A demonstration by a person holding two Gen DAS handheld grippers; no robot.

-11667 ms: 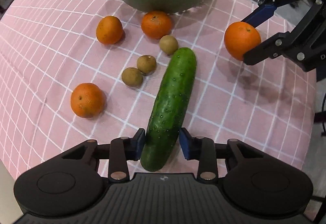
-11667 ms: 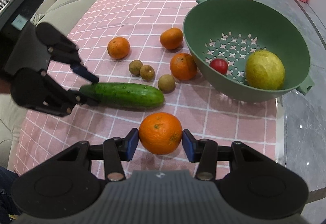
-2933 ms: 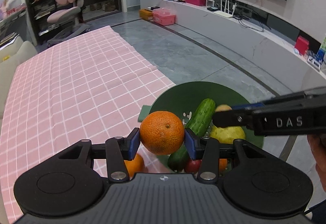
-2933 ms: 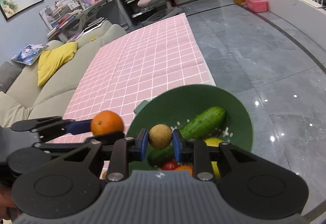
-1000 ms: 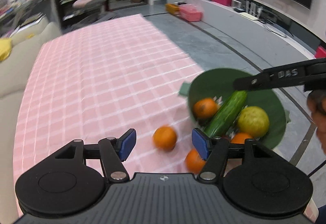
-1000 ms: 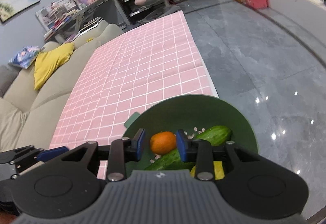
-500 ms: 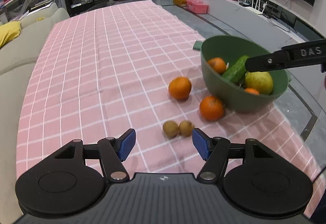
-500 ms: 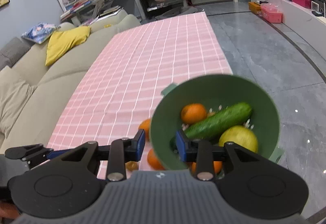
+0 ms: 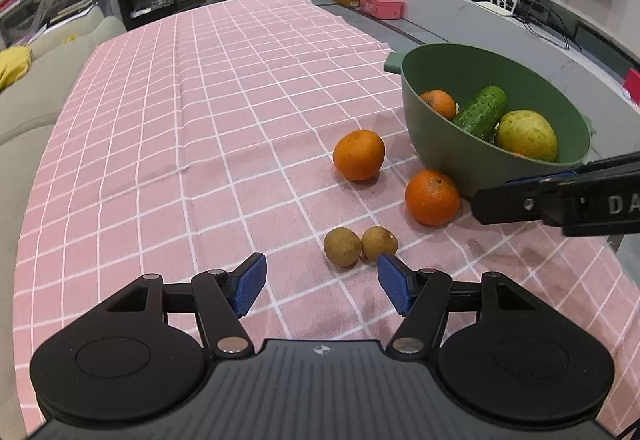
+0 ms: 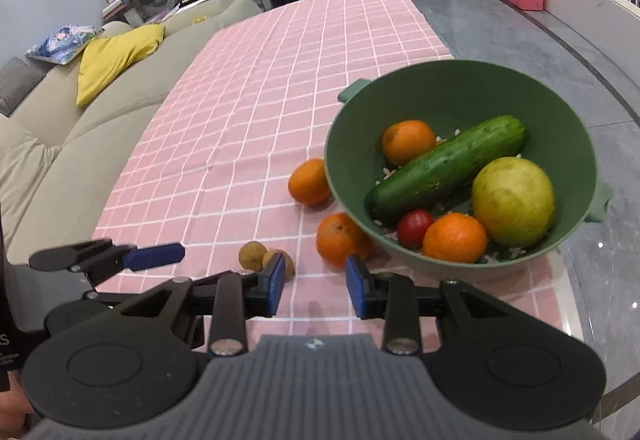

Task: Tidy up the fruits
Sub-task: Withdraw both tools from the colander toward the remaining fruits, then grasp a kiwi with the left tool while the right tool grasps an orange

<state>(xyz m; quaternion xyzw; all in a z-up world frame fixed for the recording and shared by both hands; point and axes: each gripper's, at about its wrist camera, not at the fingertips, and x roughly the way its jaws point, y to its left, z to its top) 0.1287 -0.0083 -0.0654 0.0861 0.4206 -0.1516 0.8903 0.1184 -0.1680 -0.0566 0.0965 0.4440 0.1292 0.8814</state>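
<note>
The left hand-held gripper point(image 9: 321, 283) hangs low over the pink checked cloth point(image 9: 168, 128) on the counter, its blue-padded jaws spread wide and holding nothing. Just ahead of it lie two small brown fruits point(image 9: 360, 245), touching each other, the right one just beyond the right pad. Farther on sit two oranges on the cloth: one point(image 9: 432, 197) close against the wall of the green colander bowl point(image 9: 444, 156), the other point(image 9: 359, 154) a little to its left. The right hand-held gripper point(image 10: 314, 283) is likewise released and empty, poised above the cloth near the bowl's near rim. Inside the bowl rest a cucumber point(image 10: 446, 168) lying diagonally, an orange point(image 10: 408, 141) behind it, a second orange point(image 10: 455, 237) in front, a small red tomato point(image 10: 415, 227) and a large yellow-green fruit point(image 10: 513, 201).
</note>
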